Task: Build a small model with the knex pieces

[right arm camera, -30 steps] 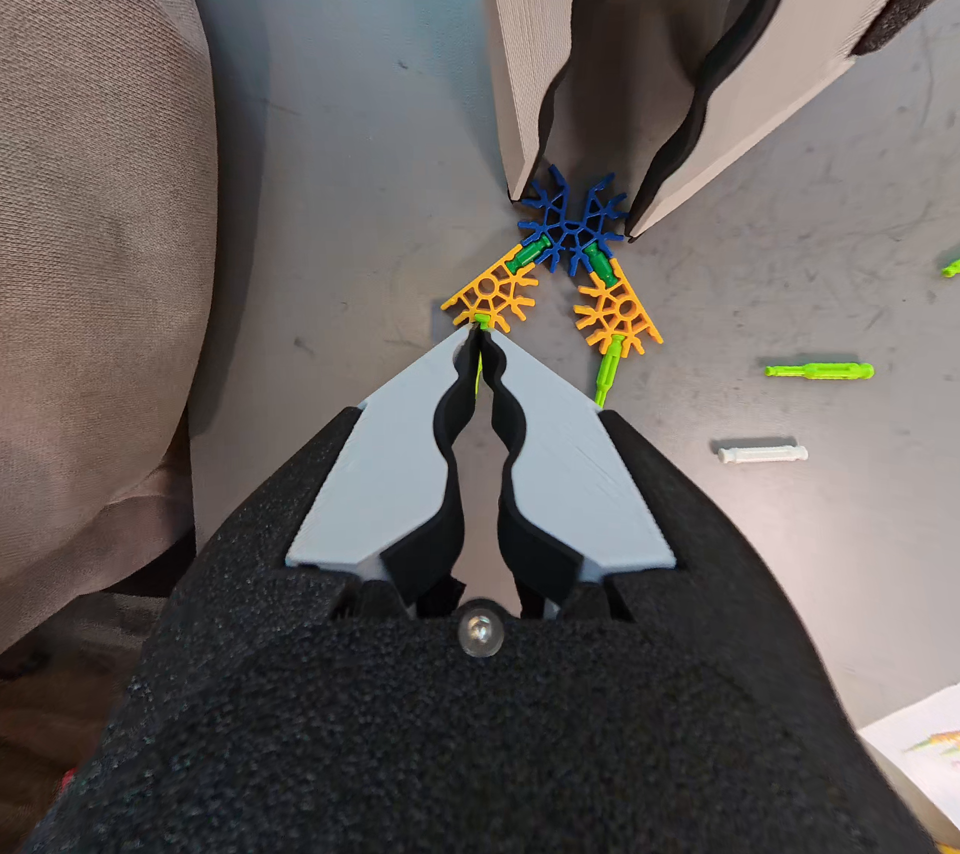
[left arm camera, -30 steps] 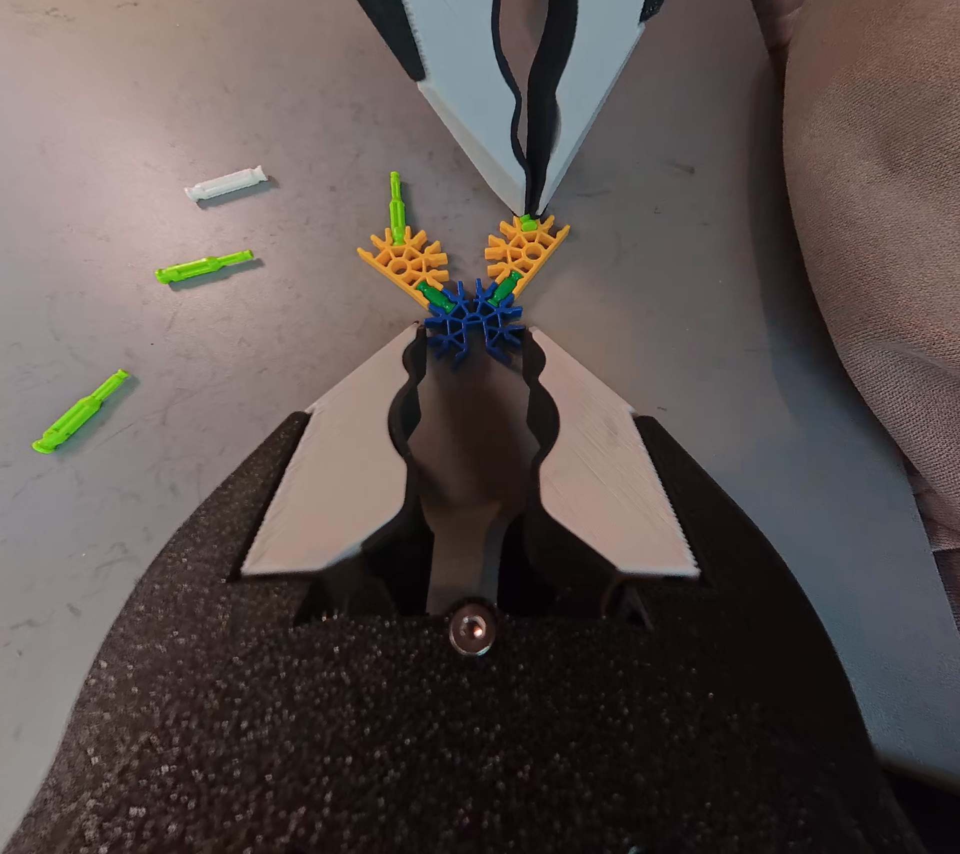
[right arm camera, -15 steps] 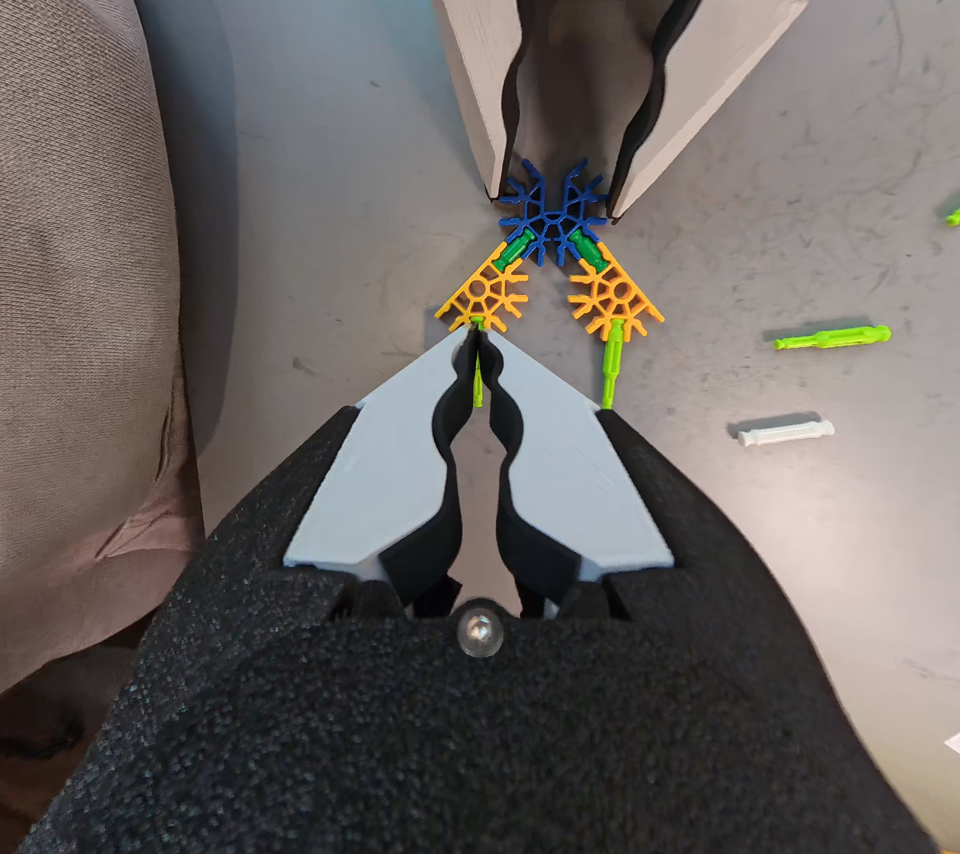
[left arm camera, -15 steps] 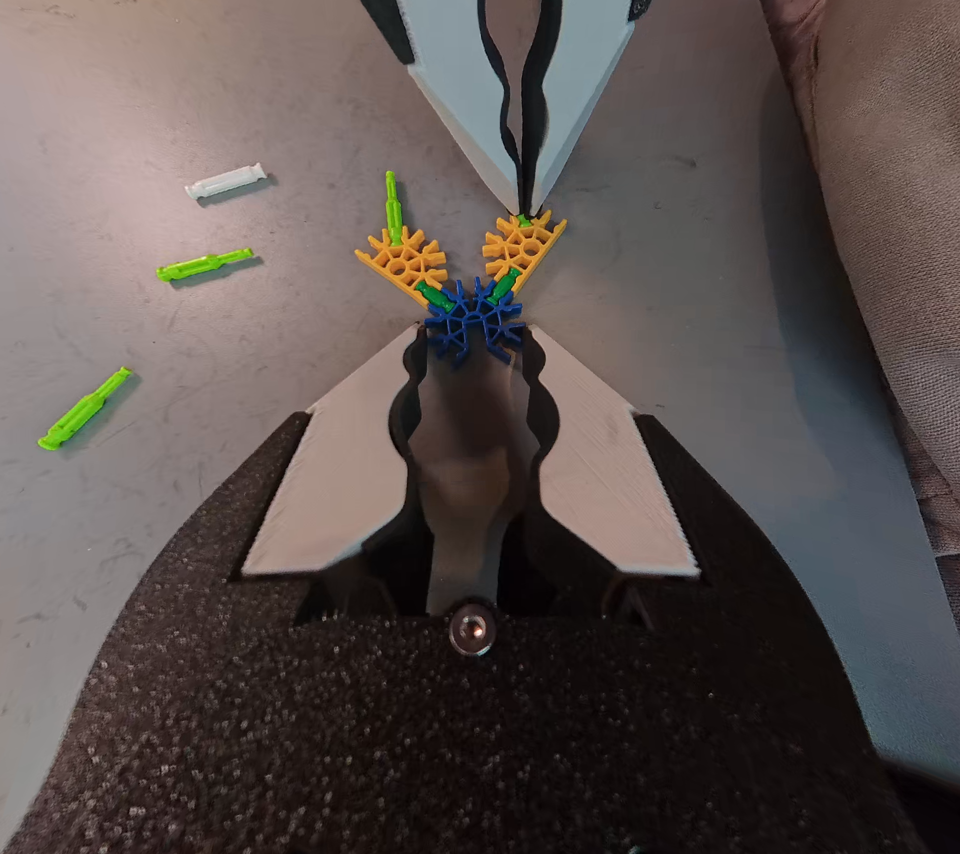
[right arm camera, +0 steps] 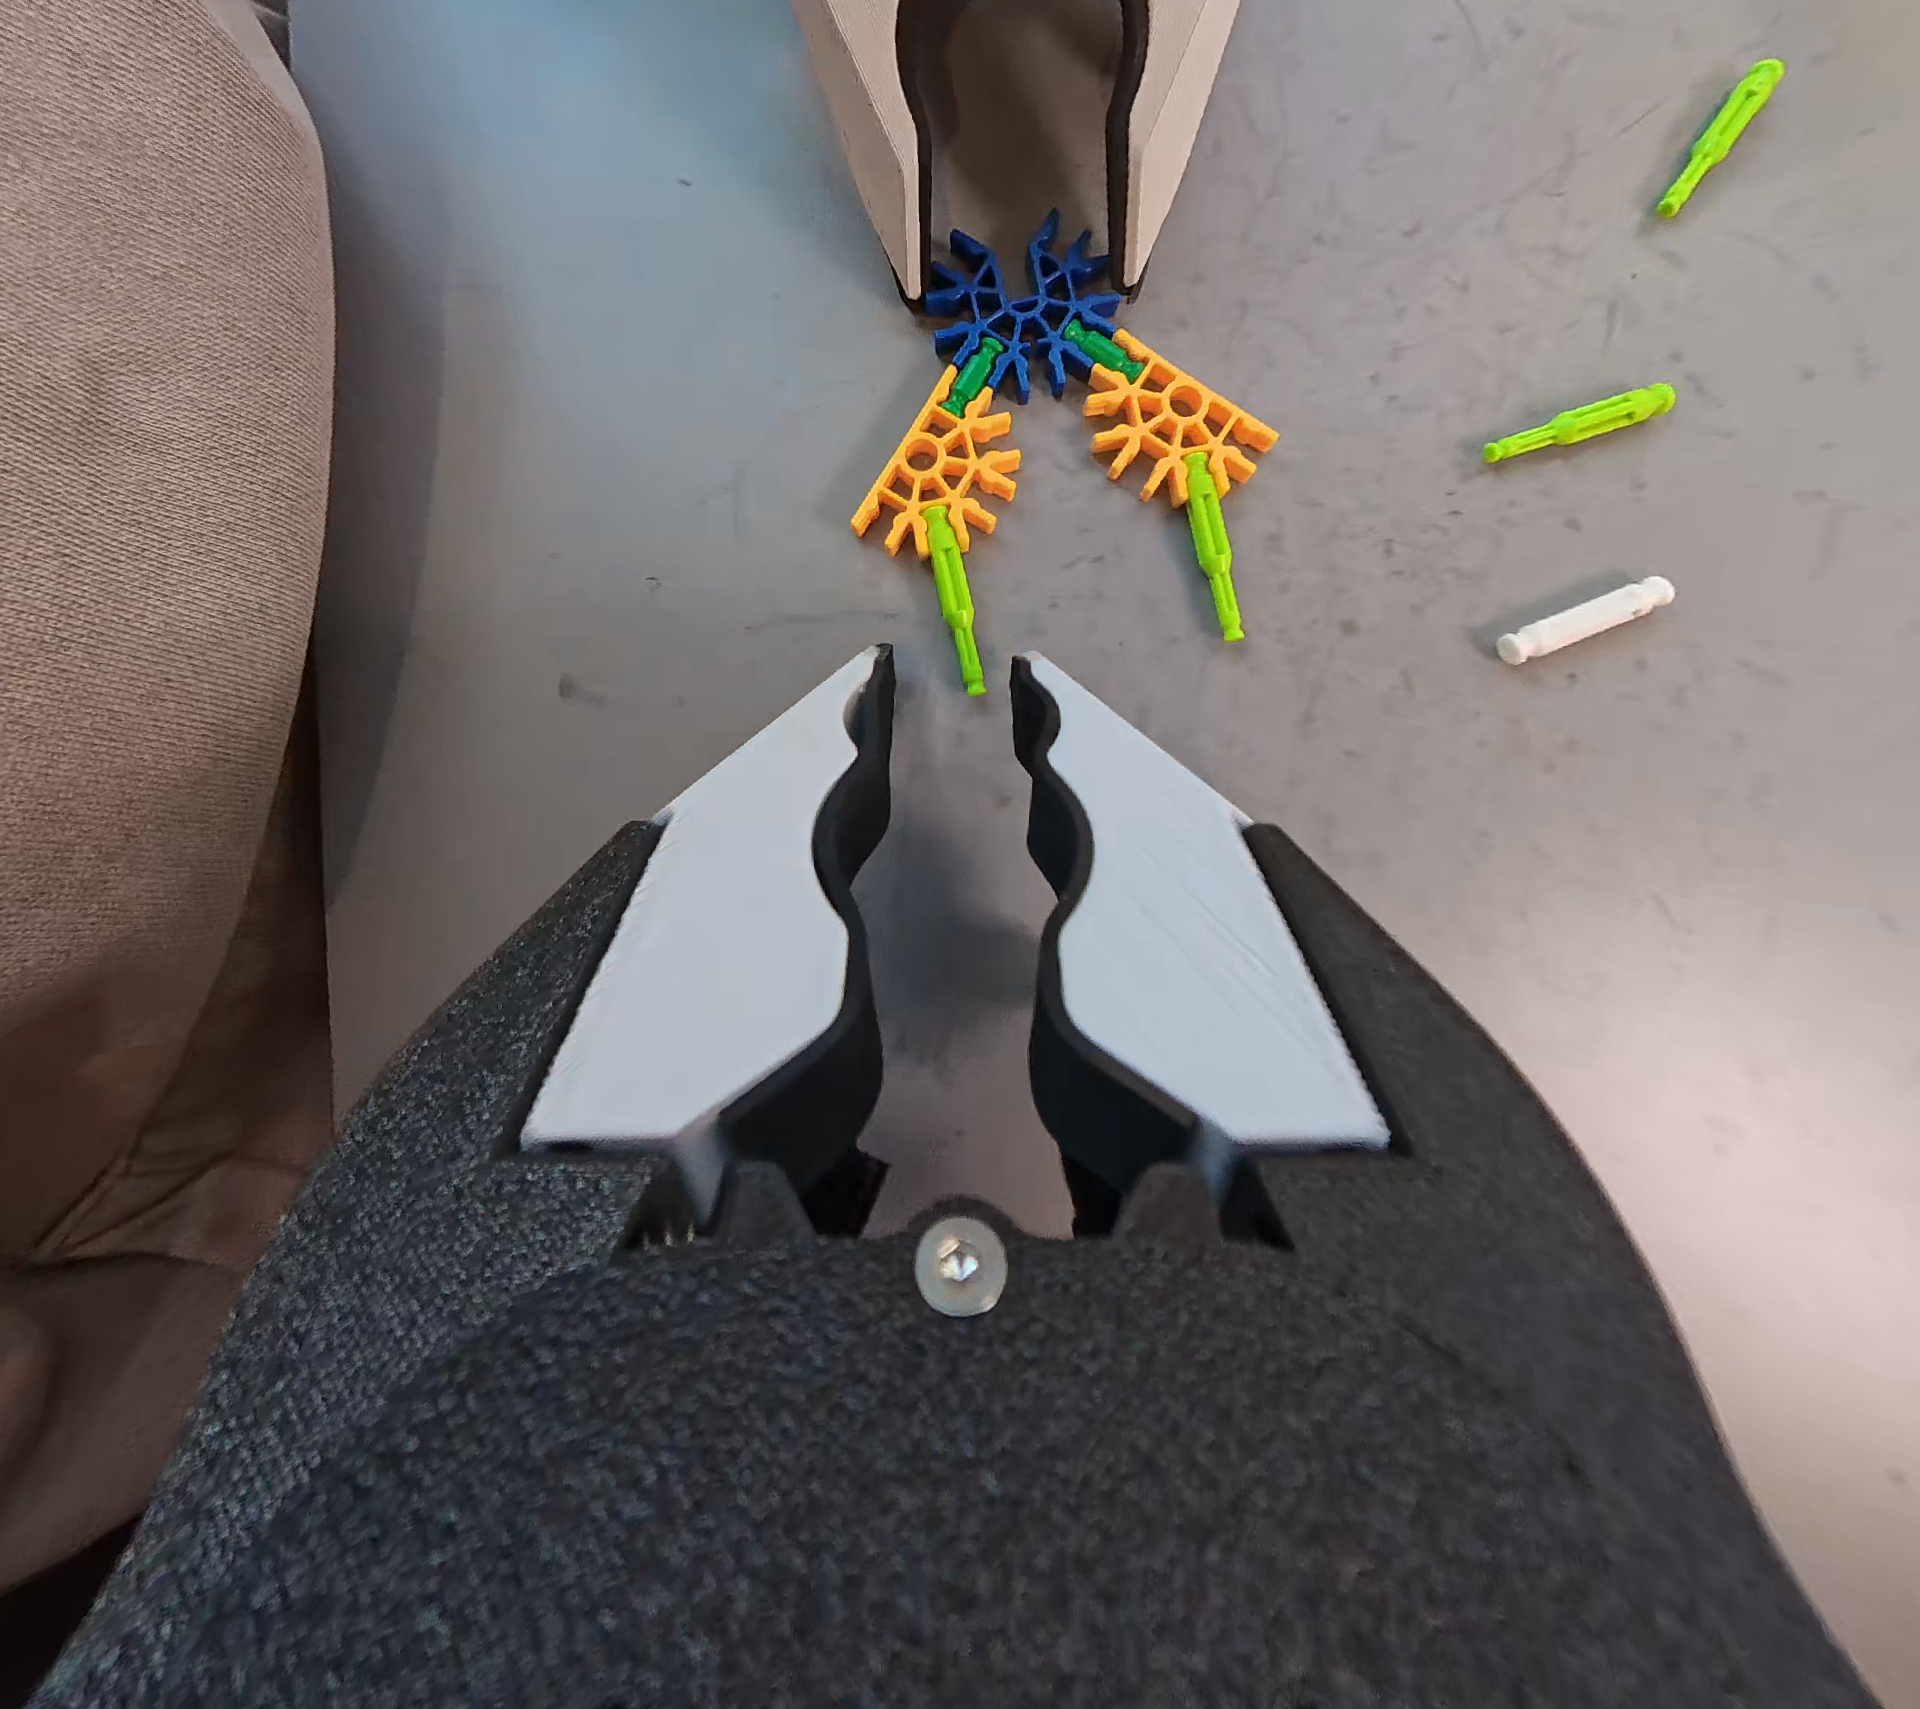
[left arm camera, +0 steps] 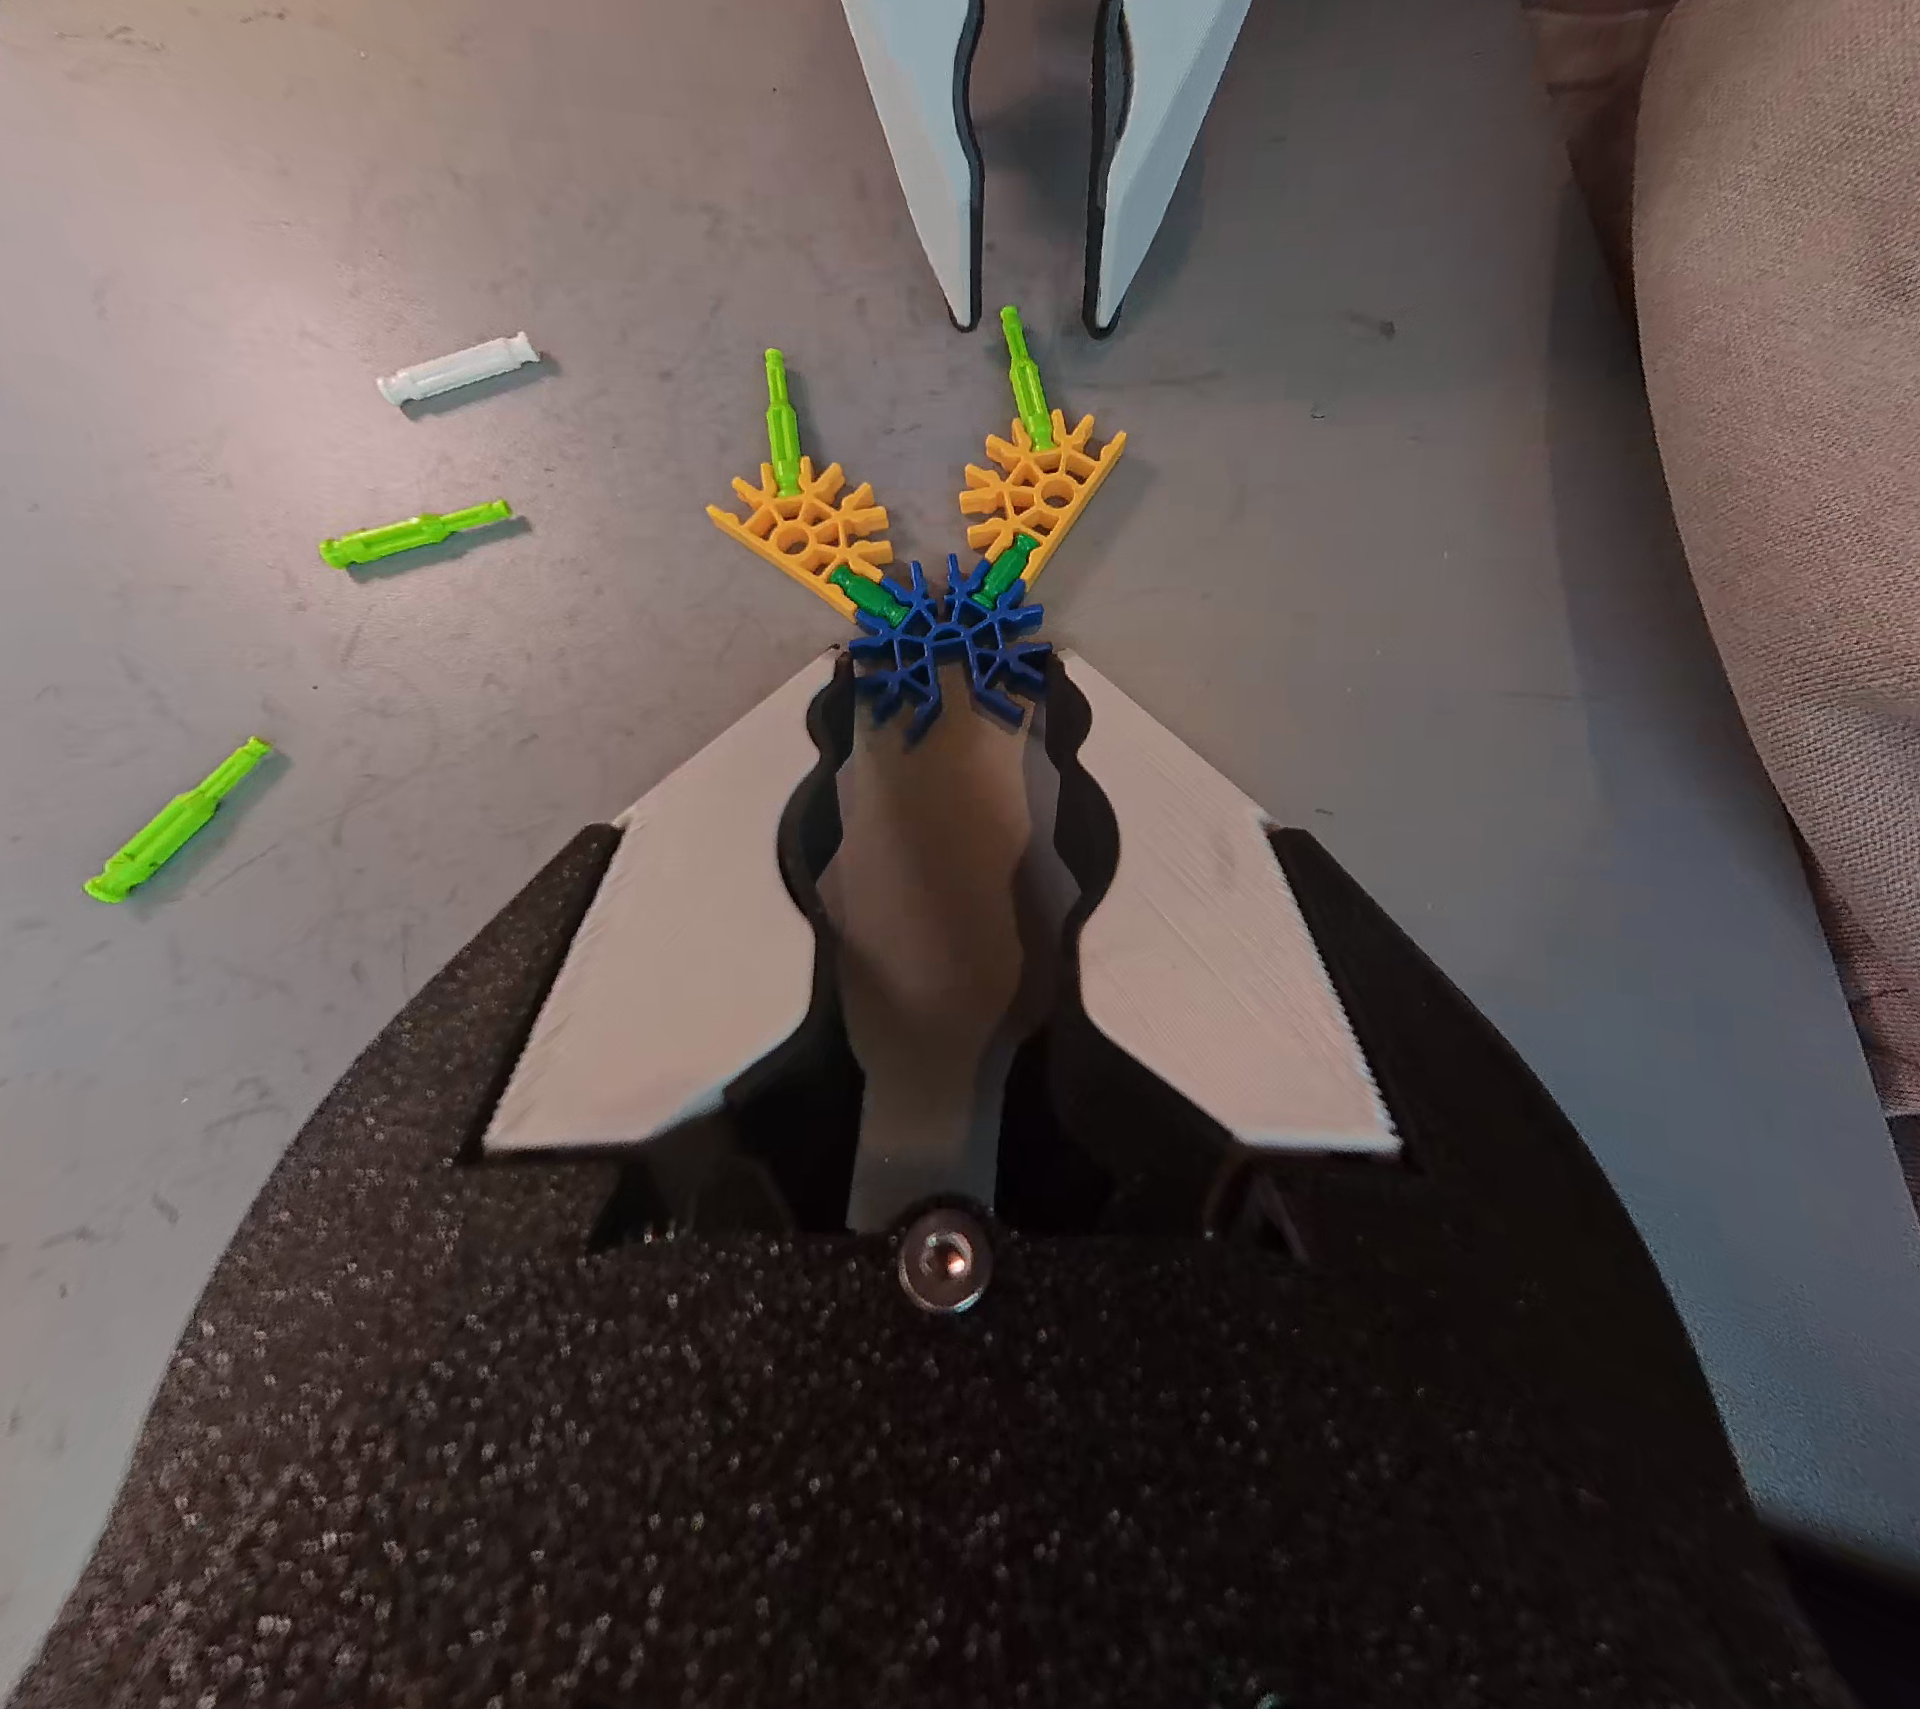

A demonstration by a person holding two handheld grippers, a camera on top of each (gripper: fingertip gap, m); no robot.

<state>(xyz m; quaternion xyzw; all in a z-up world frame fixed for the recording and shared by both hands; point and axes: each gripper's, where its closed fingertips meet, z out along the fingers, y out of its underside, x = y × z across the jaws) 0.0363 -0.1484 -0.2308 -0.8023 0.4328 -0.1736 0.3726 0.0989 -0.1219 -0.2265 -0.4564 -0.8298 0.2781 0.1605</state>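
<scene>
Since half a second ago the right gripper point(right arm camera: 951, 667) has let go of the light green rod point(right arm camera: 956, 594) and drawn back: its fingers now stand spread, tips apart on either side of the rod's free end, touching nothing. That rod stays plugged into the nearer orange connector point(right arm camera: 935, 470). The left gripper point(left arm camera: 945, 672) is unchanged, its fingertips pressed against both sides of the blue connector point(left arm camera: 945, 631) and pinching it.

The blue connector's near edge sits partly between the left fingers, so its full outline is hard to make out. The tan cloth point(left arm camera: 1787, 412) at the right is cut off by the frame.

The assembly lies flat on the grey table point(left arm camera: 312, 101), midway between the two grippers: blue hub, two dark green rods point(left arm camera: 868, 594) running to two orange fan-shaped connectors, each carrying a light green rod. To the left lie two loose light green rods point(left arm camera: 410, 532) and, farther off, a white rod point(left arm camera: 457, 371).
</scene>
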